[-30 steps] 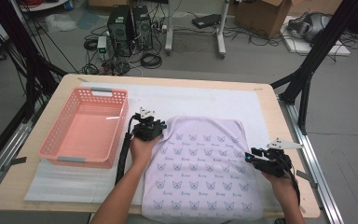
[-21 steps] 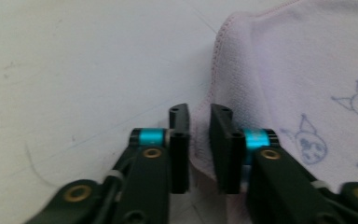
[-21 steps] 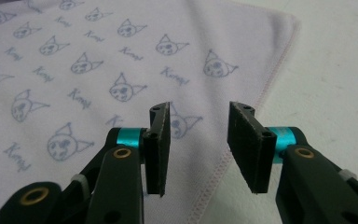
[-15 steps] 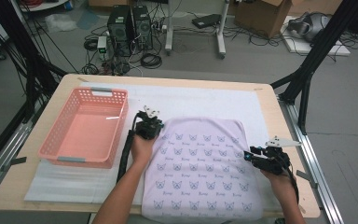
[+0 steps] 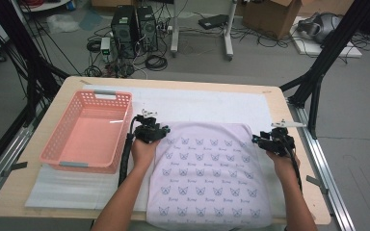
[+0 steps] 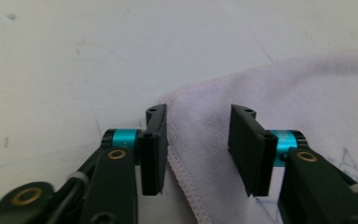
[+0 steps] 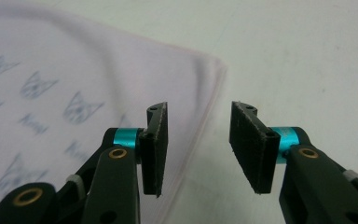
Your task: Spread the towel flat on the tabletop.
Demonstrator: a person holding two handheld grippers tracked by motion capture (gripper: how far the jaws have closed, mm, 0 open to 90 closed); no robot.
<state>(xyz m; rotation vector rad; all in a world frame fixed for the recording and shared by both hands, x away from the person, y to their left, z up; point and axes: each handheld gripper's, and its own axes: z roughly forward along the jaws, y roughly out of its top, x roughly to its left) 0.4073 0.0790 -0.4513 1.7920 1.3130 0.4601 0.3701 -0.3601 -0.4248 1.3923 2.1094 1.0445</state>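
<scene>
Pale lilac terry, printed with small blue cat faces, made up the towel (image 5: pixel 209 175) that lay flat at lower centre of the high view, its near edge running out of the bottom of the frame. My left gripper (image 5: pixel 160 134) sat at the towel's upper left corner; in the left gripper view (image 6: pixel 198 151) its jaws had just been opening and stood spread, the stitched hem passing between them without either pad pressing on it. My right gripper (image 5: pixel 260 140) hovered at the towel's upper right corner, and the right gripper view (image 7: pixel 198 149) showed its jaws apart over the edge of the cloth and the bare white mat (image 7: pixel 307 56), gripping nothing. A pink plastic basket (image 5: pixel 58 144) stood on the mat at left of the high view, near my left hand but apart from the towel. Beyond the wooden table (image 5: pixel 298 159), computer towers (image 5: pixel 135 26) and tangled cables on the floor were too small to read clearly. My forearms were cut off at the bottom edge.
</scene>
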